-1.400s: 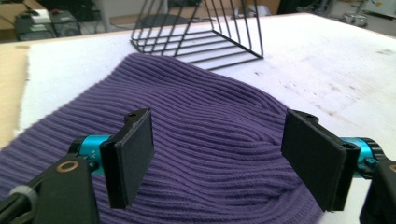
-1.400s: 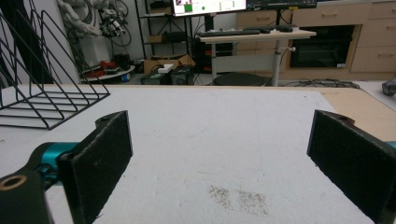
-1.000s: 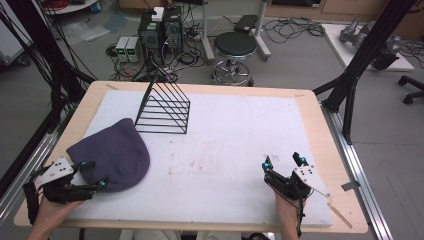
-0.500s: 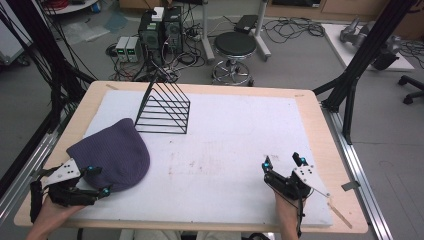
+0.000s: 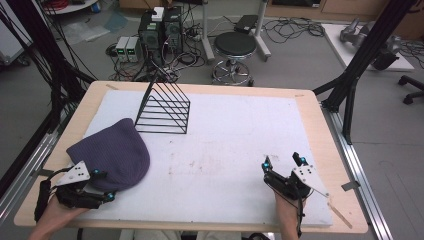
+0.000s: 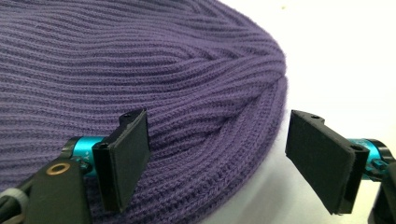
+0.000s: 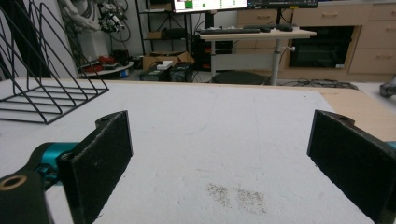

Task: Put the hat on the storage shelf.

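Note:
A purple knitted beanie [image 5: 110,152] lies flat on the left of the white mat [image 5: 225,145]. My left gripper [image 5: 104,185] is at the beanie's near edge with its jaws open. In the left gripper view the beanie [image 6: 140,70] lies close ahead. My left gripper [image 6: 219,126] straddles its rounded edge there, one jaw over the knit and the other over the bare mat. My right gripper [image 5: 283,161] stands open over the mat near the front right. Between the jaws of my right gripper [image 7: 219,126] there is nothing but mat.
A black wire rack [image 5: 165,107] stands at the back left of the mat, just beyond the beanie; it also shows as the rack [image 7: 46,93] in the right gripper view. The wooden table edge [image 5: 320,130] borders the mat. A stool [image 5: 235,47] and computers stand behind the table.
My left gripper has shifted a little to the right, closer in on the beanie's near edge. The right gripper and the beanie have not moved.

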{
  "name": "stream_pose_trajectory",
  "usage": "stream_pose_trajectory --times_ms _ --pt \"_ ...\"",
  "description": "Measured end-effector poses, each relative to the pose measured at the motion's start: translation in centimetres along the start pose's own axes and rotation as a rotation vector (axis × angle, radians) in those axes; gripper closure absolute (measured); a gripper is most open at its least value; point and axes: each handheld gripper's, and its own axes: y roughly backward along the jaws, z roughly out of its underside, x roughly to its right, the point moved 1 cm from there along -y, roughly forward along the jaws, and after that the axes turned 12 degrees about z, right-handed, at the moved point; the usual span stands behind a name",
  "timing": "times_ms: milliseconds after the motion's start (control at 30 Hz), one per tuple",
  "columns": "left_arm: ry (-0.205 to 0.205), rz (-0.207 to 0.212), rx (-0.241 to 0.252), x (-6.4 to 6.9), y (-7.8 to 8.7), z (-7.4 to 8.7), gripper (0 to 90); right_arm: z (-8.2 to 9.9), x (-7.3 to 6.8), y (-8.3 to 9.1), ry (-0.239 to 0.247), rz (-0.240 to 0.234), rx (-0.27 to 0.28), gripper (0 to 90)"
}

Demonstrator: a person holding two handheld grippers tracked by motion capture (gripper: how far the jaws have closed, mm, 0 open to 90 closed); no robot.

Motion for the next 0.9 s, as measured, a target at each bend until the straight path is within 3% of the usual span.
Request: stream_pose_trajectory --times_ms 200,267,500,667,733,800,900 --pt "-0.044 -0.034 -0.052 0.1 -0.6 0.1 24.7 -0.1 -0.5 0.0 0.043 0.002 0.006 5.9" --pt "-0.044 -0.069 -0.052 -0.1 -0.6 0.0 30.3 -0.1 -0.5 0.1 0.05 0.004 0.011 5.9" --pt "-0.034 -0.098 -0.036 -0.8 -0.6 0.0 49.4 -0.1 -0.4 0.1 0.045 0.013 0.01 5.9" --pt "-0.032 -0.149 -0.038 -1.4 -0.7 -0.3 67.9 -0.1 -0.4 0.1 0.048 0.011 0.013 6.0" --pt "-0.006 -0.145 -0.031 -1.7 -0.7 -0.5 72.6 -0.1 -0.5 0.1 0.049 0.011 0.013 5.9" --pt "0.046 -0.131 -0.012 -2.1 -0.6 -0.7 75.4 -0.1 -0.4 0.1 0.056 0.012 0.015 5.9" --pt "0.061 -0.136 0.002 -2.6 -0.6 -0.9 77.2 -0.1 -0.5 0.1 0.057 0.013 0.012 5.9"
